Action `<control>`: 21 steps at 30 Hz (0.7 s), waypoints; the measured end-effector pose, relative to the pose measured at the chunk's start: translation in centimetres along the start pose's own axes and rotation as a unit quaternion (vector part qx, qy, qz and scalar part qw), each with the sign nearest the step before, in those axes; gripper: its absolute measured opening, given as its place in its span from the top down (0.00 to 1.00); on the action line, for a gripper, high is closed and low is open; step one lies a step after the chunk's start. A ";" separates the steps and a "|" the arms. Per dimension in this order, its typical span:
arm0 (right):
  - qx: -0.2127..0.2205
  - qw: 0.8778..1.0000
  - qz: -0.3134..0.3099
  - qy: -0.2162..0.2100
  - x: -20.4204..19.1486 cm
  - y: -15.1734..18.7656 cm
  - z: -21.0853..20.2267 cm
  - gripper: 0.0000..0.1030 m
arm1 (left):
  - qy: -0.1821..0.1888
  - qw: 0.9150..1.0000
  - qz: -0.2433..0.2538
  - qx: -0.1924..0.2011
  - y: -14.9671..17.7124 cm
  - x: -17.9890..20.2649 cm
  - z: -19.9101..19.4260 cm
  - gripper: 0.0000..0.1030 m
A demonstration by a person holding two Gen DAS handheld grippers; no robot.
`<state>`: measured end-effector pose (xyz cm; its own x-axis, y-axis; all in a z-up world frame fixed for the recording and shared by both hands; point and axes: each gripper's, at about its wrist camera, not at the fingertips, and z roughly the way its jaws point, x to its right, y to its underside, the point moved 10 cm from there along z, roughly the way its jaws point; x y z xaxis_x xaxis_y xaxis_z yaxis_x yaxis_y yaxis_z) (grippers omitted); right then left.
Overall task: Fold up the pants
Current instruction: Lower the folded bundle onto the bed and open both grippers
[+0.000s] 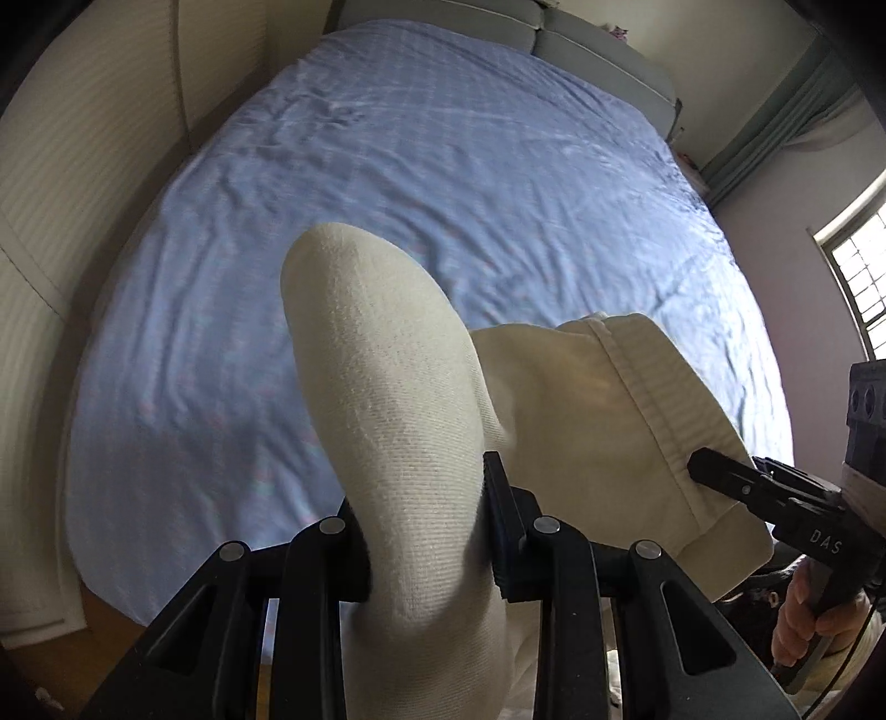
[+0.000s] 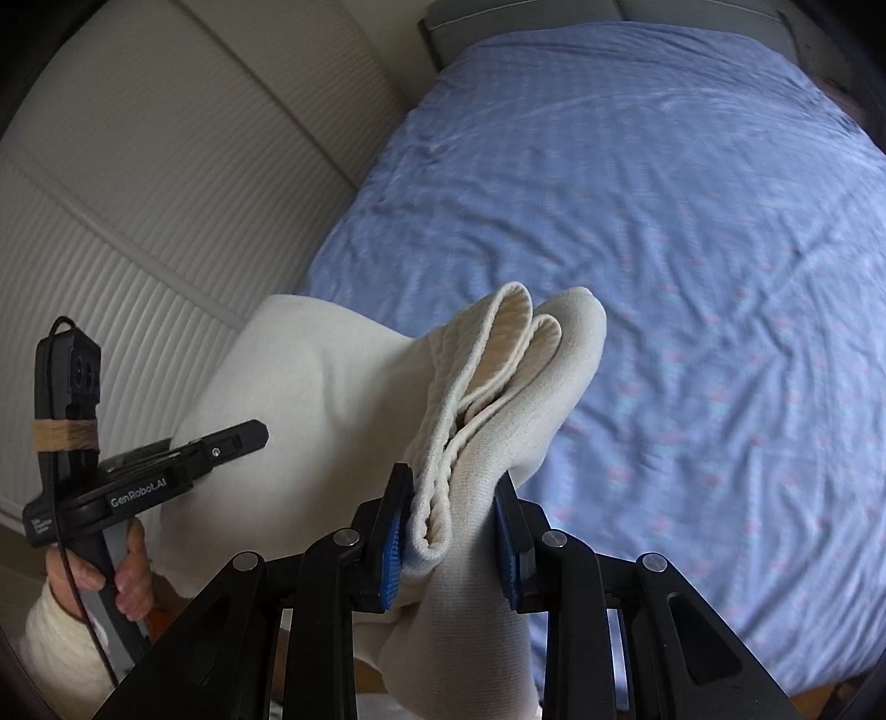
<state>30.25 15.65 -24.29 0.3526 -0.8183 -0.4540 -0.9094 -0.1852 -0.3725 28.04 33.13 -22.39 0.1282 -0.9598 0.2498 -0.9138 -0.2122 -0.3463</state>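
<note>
The cream pants (image 1: 387, 387) hang in the air above the blue bed, held by both grippers. My left gripper (image 1: 426, 531) is shut on a rounded fold of the fabric. My right gripper (image 2: 454, 531) is shut on a bunch of layered hem edges of the pants (image 2: 498, 376), with the blue pads (image 2: 392, 554) pressing the cloth. In the left wrist view the right gripper (image 1: 720, 476) pinches the seamed edge at the right. In the right wrist view the left gripper (image 2: 221, 448) shows at the left against the cloth.
The bed with a wrinkled blue sheet (image 1: 443, 166) fills the space ahead and below. A ribbed white wardrobe (image 2: 138, 194) stands along the left. A grey headboard (image 1: 554, 33) is at the far end, a window (image 1: 858, 271) at the right.
</note>
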 end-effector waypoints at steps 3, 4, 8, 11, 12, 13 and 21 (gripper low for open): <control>-0.010 1.000 -0.011 -0.005 -2.6 -1.7 3.1 0.72 | -0.009 1.000 0.004 0.006 -2.1 -3.8 0.5 0.72; -0.016 1.000 -0.017 -0.007 -3.3 -2.5 4.4 0.72 | -0.010 1.000 0.003 0.012 -3.2 -5.1 0.7 0.72; -0.028 0.999 -0.023 -0.010 -5.0 -6.1 8.1 0.72 | -0.010 1.000 0.000 0.023 -7.5 -9.0 2.2 0.72; -0.028 0.999 -0.024 -0.004 -5.3 -9.0 11.1 0.72 | -0.016 0.999 0.015 0.028 -11.0 -11.5 4.1 0.72; -0.029 0.999 -0.023 -0.002 -5.3 -9.9 12.2 0.72 | -0.021 0.999 0.022 0.028 -12.1 -12.2 4.9 0.72; -0.031 0.999 -0.023 0.003 -5.3 -10.7 13.2 0.72 | -0.027 0.999 0.030 0.030 -13.2 -12.9 5.7 0.72; -0.097 0.994 0.008 0.055 -1.9 -11.4 22.1 0.72 | -0.126 0.989 0.077 -0.024 -17.2 -19.3 13.8 0.65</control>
<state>44.81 31.32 -37.07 0.3216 -0.8744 -0.3633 -0.9438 -0.2651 -0.1973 46.62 52.80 -33.74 0.0722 -0.9967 -0.0370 -0.9465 -0.0568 -0.3176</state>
